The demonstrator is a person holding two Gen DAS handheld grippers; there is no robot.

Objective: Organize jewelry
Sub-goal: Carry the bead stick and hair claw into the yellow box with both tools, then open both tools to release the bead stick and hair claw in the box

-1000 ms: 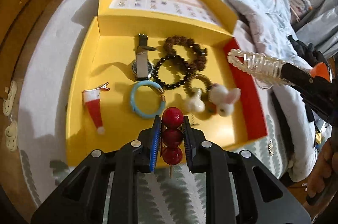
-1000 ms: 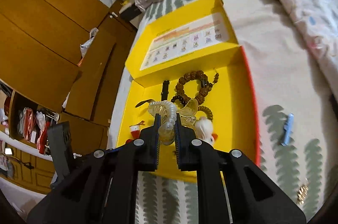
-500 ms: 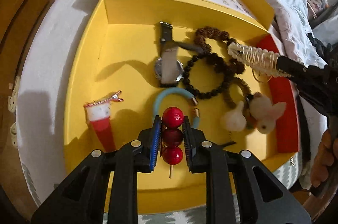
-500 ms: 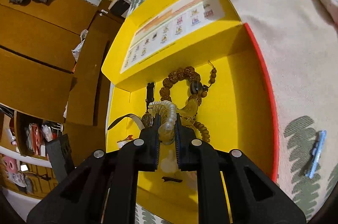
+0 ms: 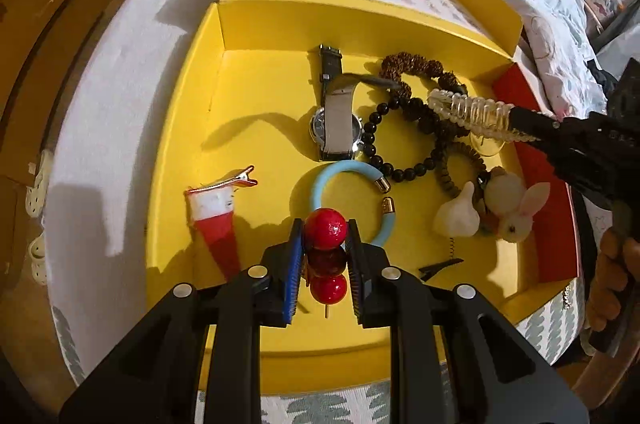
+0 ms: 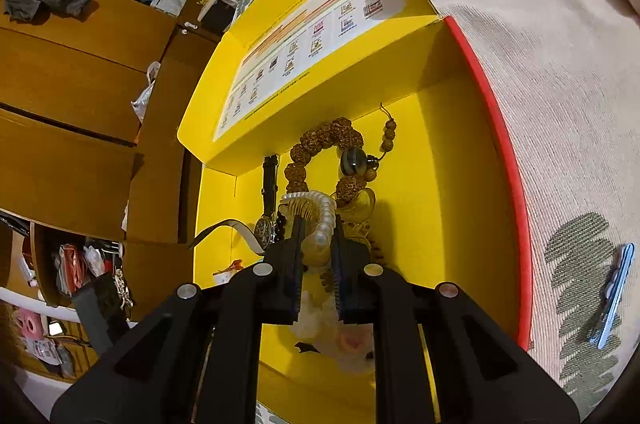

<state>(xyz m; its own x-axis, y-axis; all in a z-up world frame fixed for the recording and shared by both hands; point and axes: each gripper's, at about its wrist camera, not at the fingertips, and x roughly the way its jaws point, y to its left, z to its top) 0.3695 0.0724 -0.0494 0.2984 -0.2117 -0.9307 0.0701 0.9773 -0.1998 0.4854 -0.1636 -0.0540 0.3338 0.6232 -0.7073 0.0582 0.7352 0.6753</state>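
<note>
A skewer of three glossy red beads [image 5: 325,256] is clamped between the narrowed jaws of the left gripper [image 5: 323,256], with the top bead left proud of the tips so it can be set down first. It is held low over the near part of the open yellow cardboard box [image 5: 180,128], just short of the pale blue open bangle [image 5: 340,170]. A clear, pearly coiled bracelet [image 6: 320,224] is pinched by the right gripper [image 6: 318,248], hanging over the knobbly brown seed-bead bracelet [image 6: 320,140] and the dark-strapped wristwatch [image 6: 266,228] beyond its tips, presumably awaiting a free spot.
</note>
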